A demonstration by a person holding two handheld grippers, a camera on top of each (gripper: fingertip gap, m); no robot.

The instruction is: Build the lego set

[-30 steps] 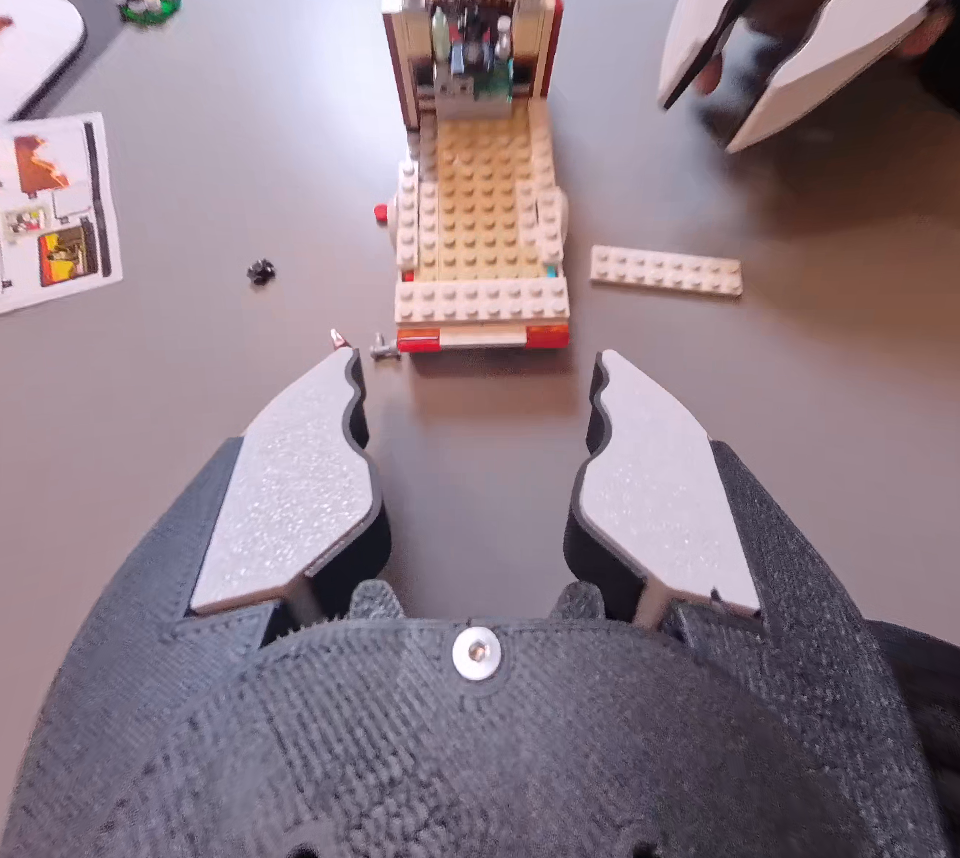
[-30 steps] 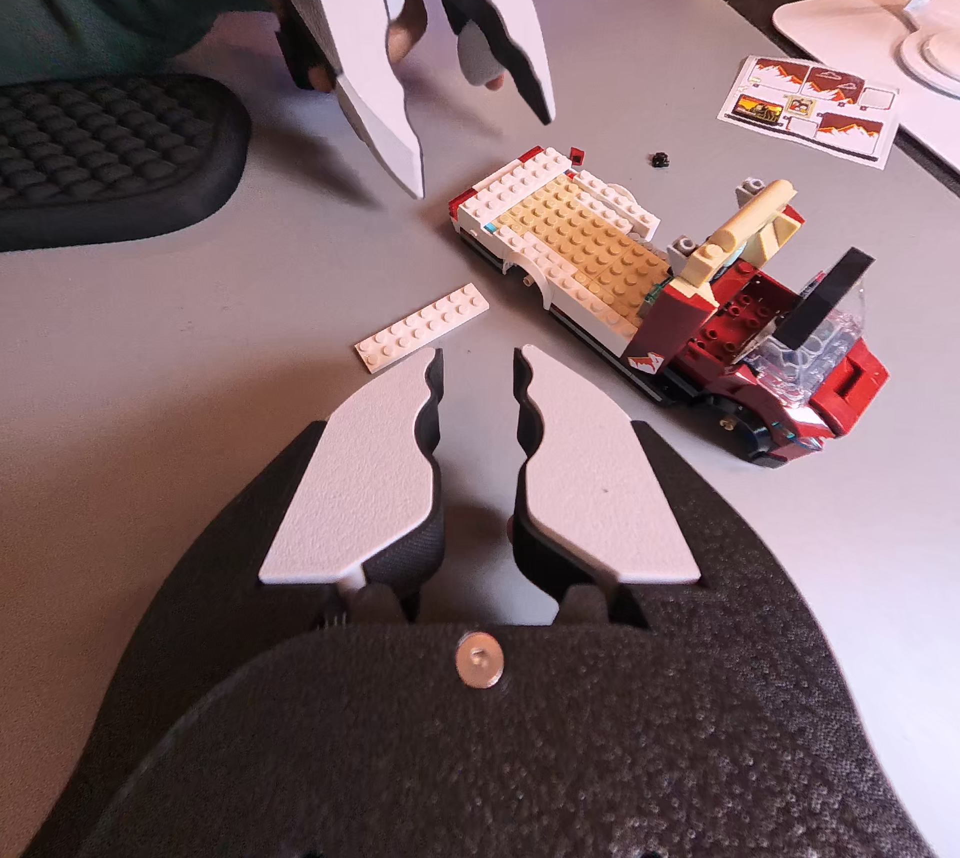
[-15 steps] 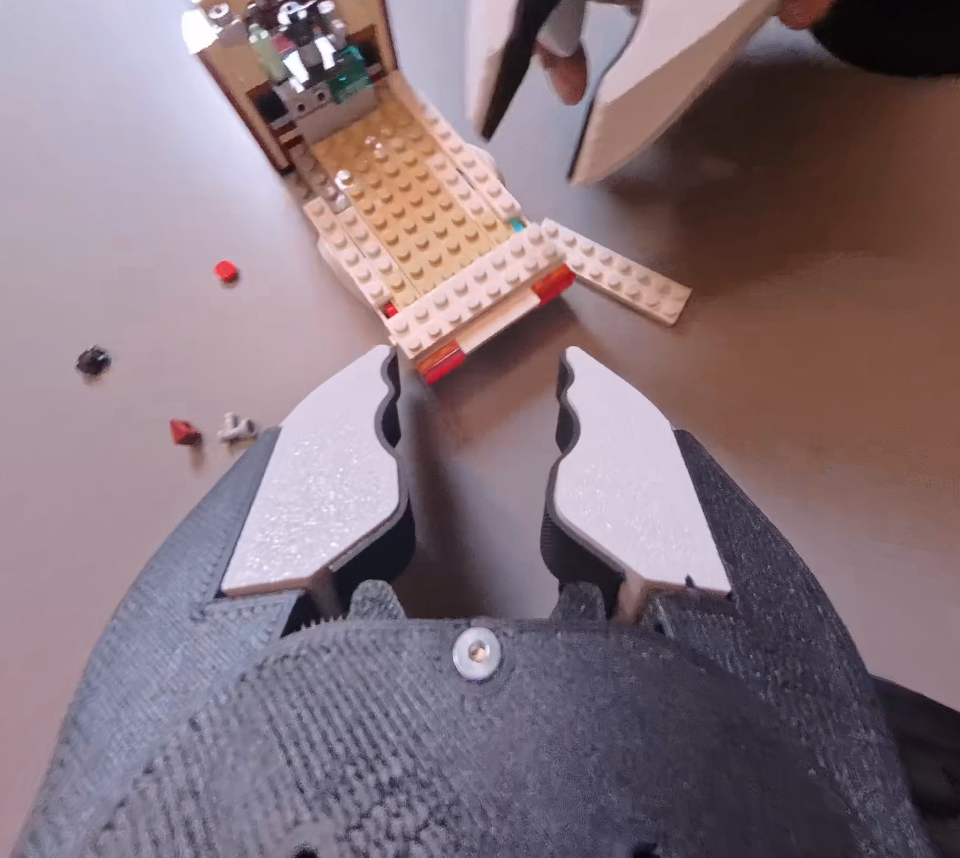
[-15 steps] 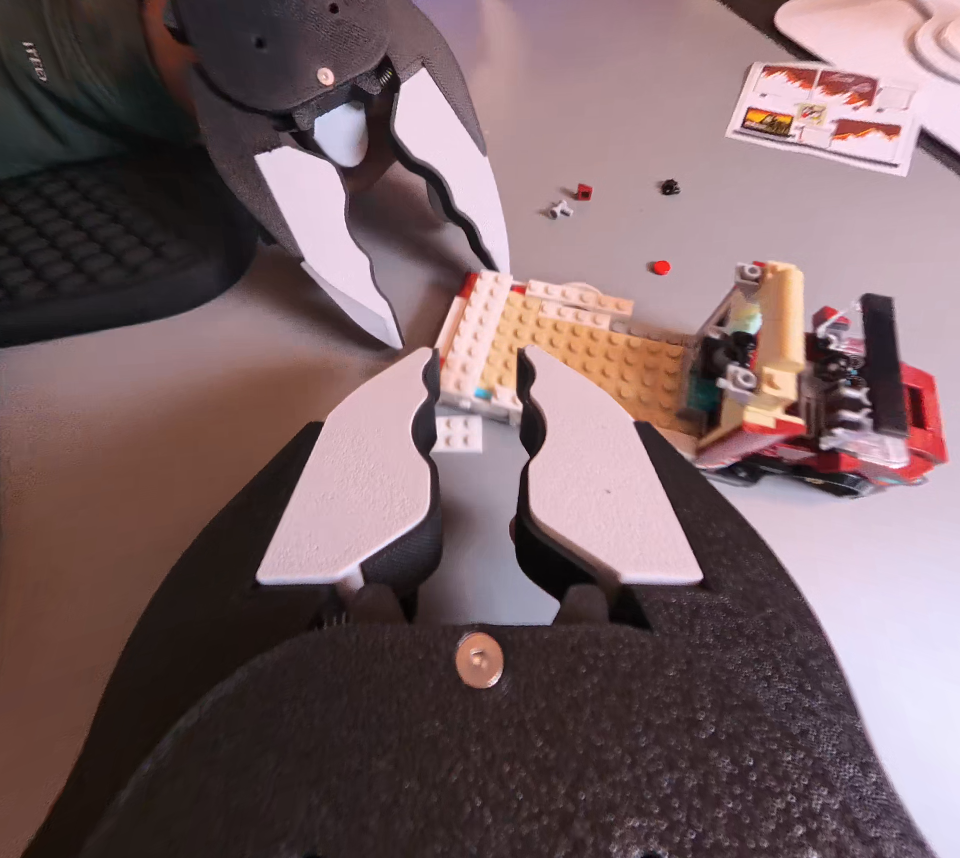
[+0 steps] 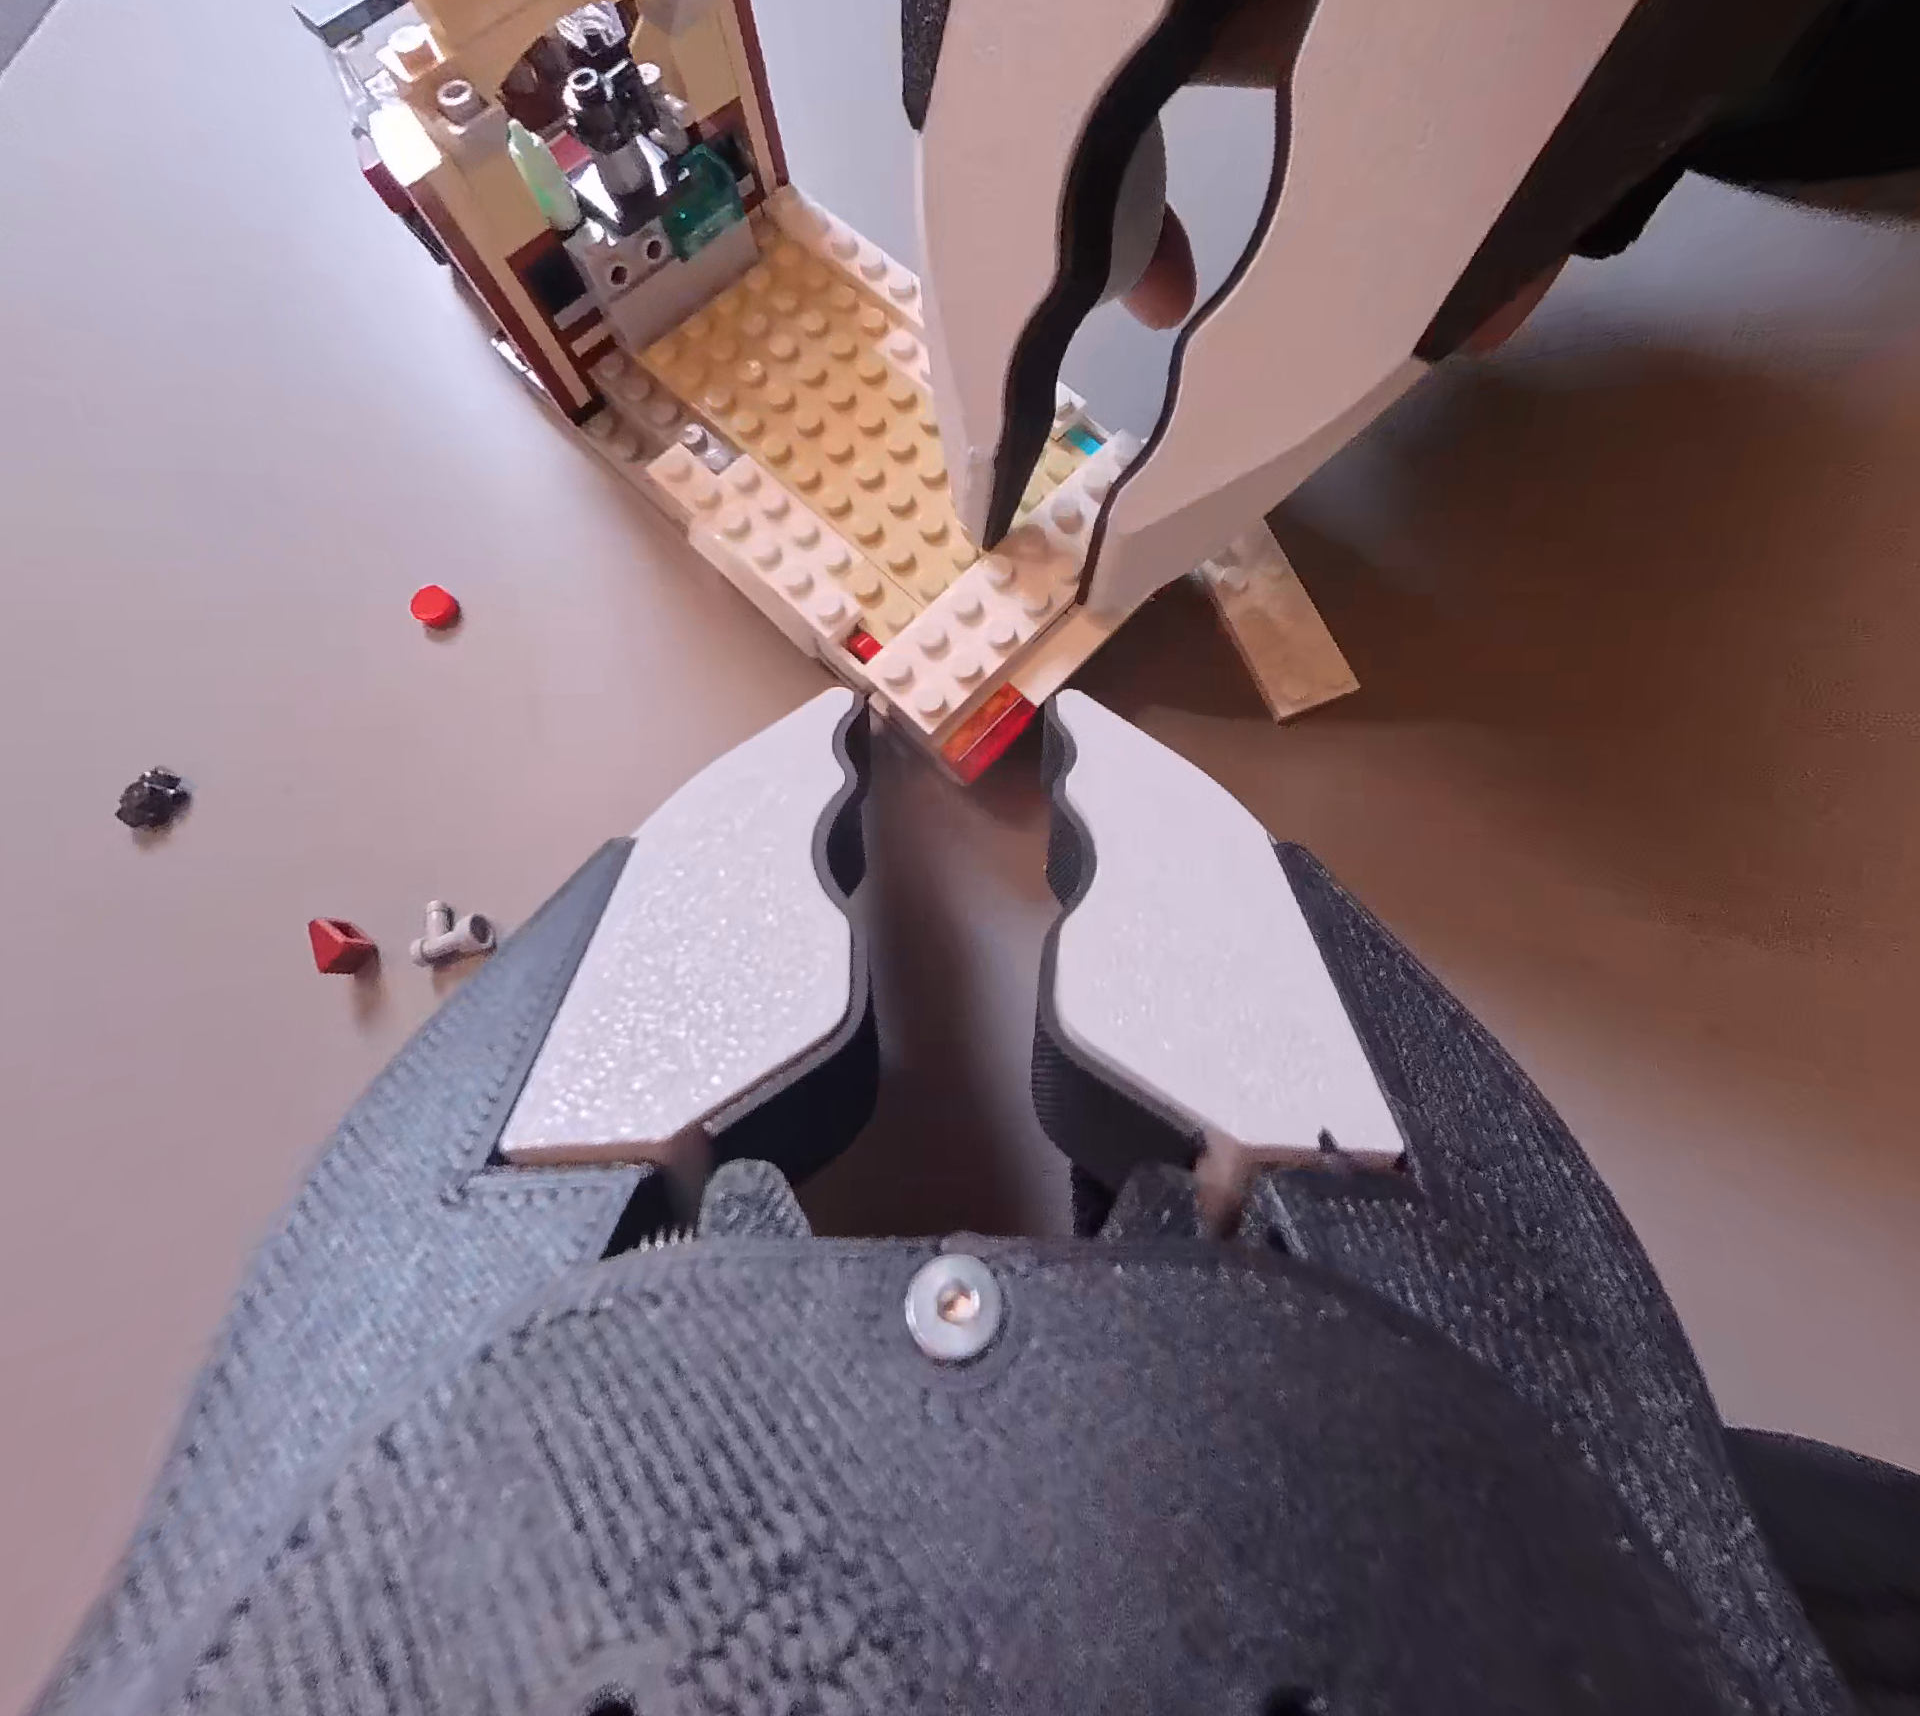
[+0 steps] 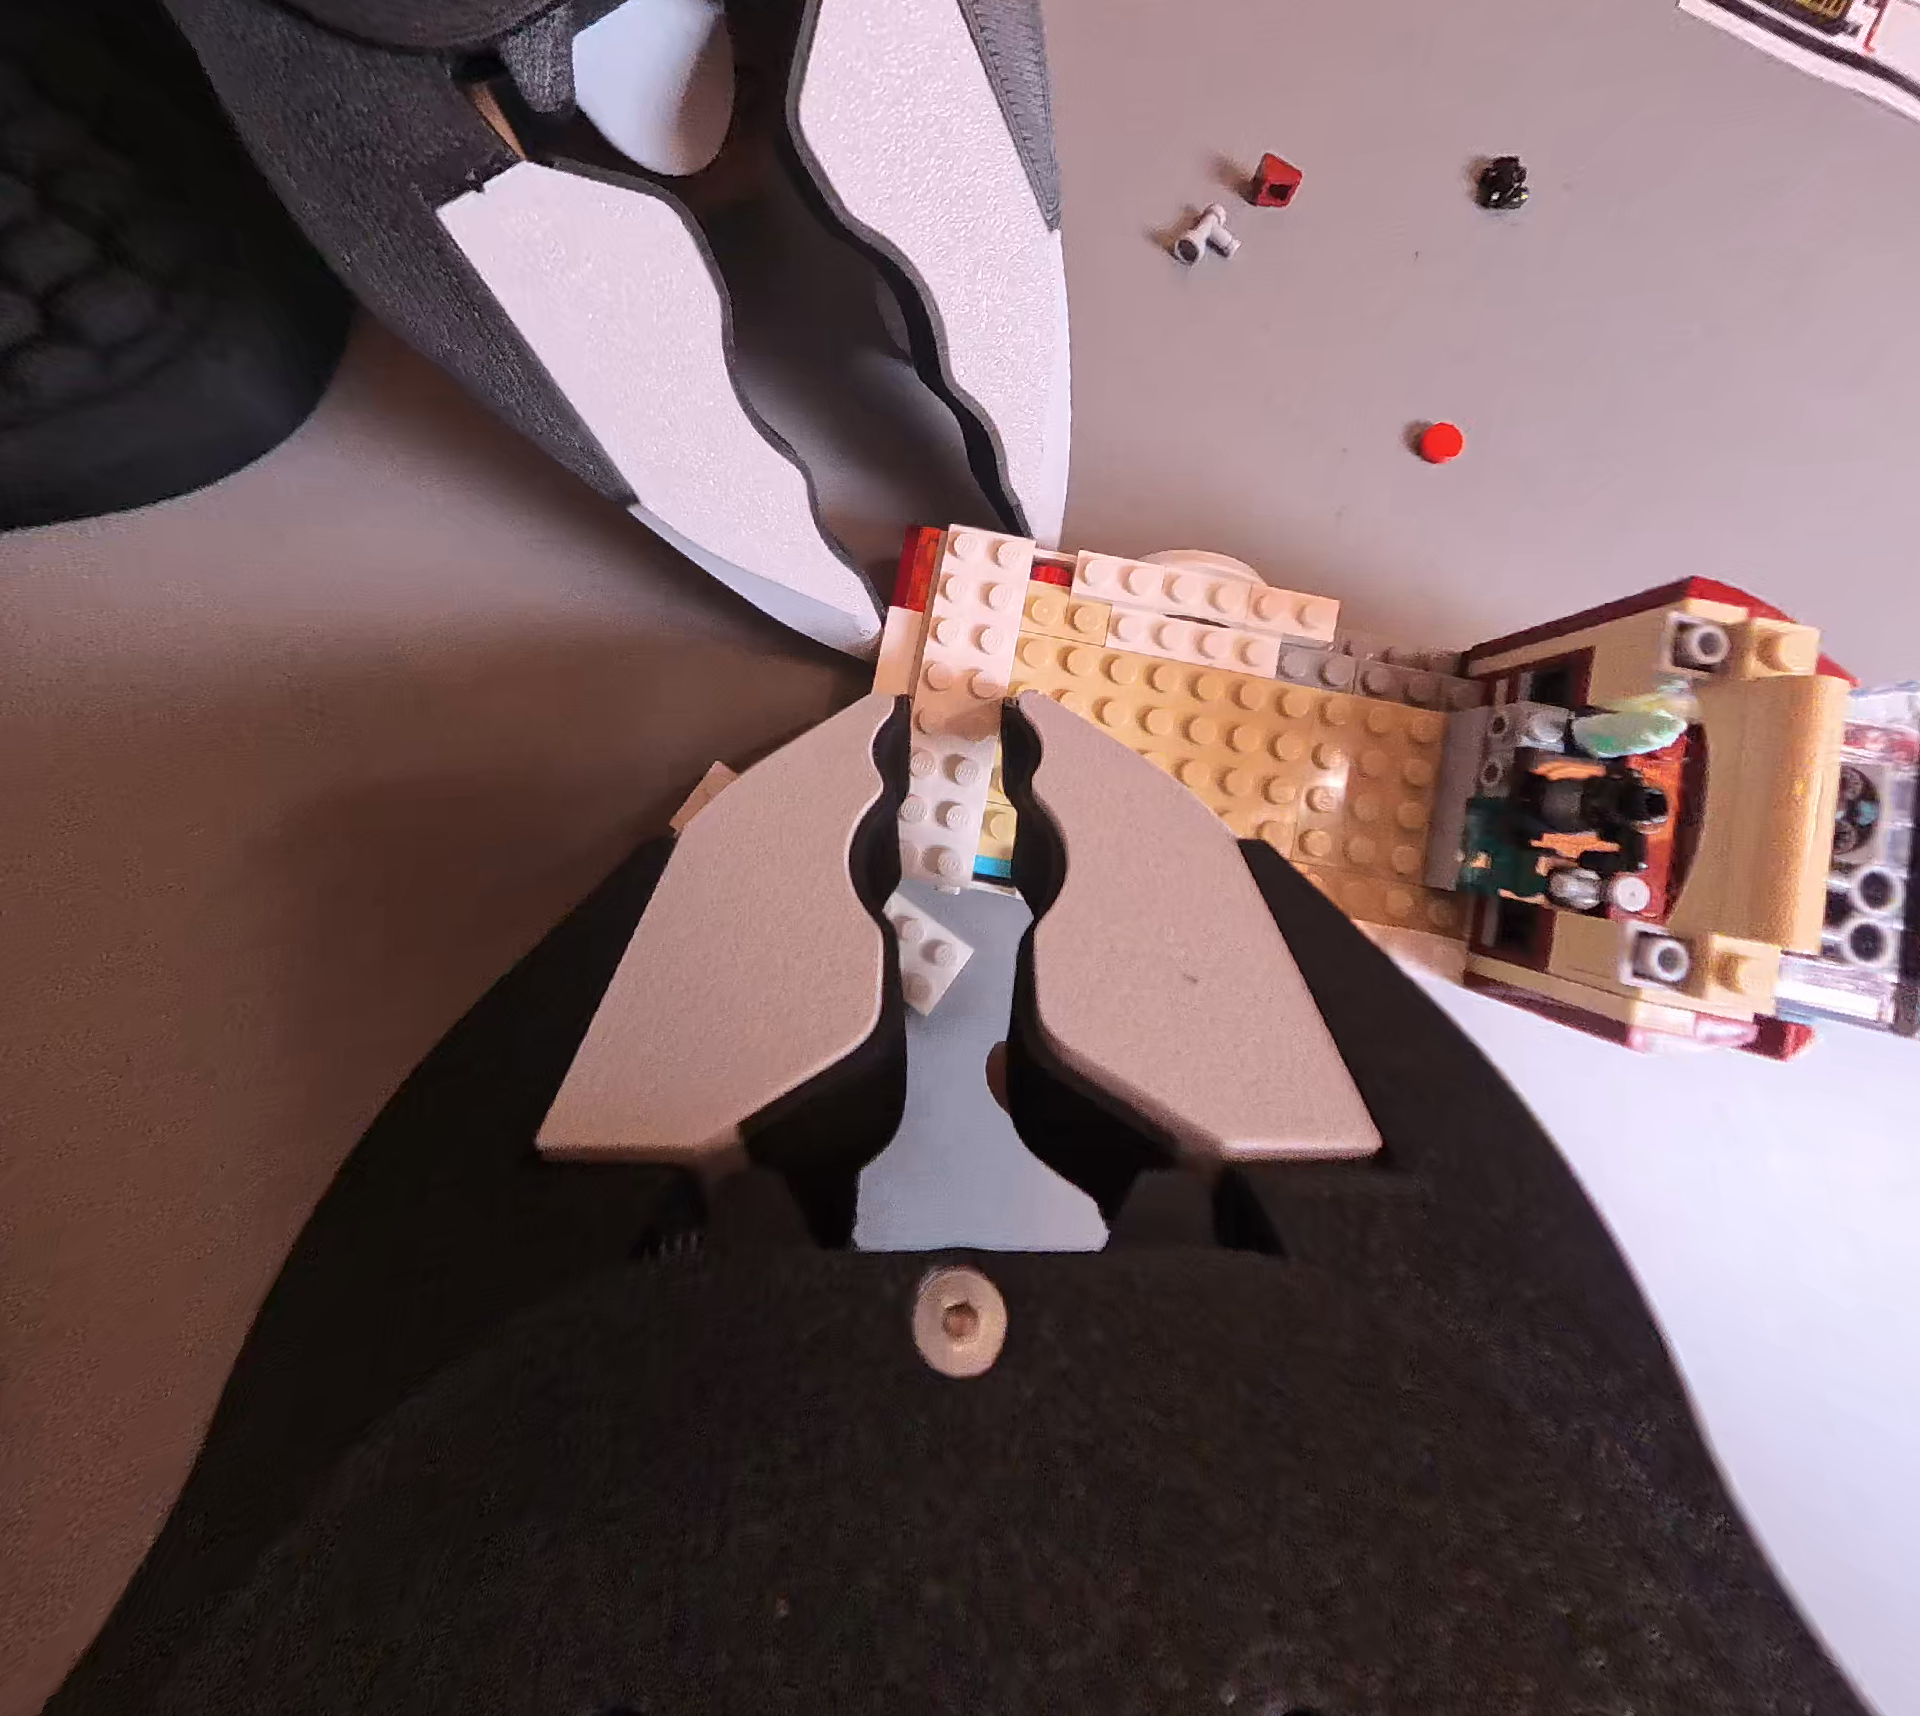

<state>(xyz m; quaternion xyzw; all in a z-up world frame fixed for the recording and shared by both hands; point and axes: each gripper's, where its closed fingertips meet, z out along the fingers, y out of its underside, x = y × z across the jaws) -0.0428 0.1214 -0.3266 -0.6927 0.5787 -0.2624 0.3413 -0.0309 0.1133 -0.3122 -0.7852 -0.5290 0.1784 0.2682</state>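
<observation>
Right wrist view: the right gripper [image 6: 956,710], fingers parted, is being set astride the truck's [image 6: 1226,731] white rear plate [image 6: 961,627].
Left gripper [image 5: 951,710]: being held open at the tail.
Progress: cab and bed are standing built; the loose plate [image 5: 1283,627] and small bits [image 5: 436,604] are lying unused on the desk [image 5: 312,471].

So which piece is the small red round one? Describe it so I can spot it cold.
Start at the partly built lego truck with its tan studded bed. On the bare table beside the bed, on the side away from the loose white plate, lies the red round stud. Its loose neighbours differ: a black bit, a red wedge and a grey connector.
</observation>
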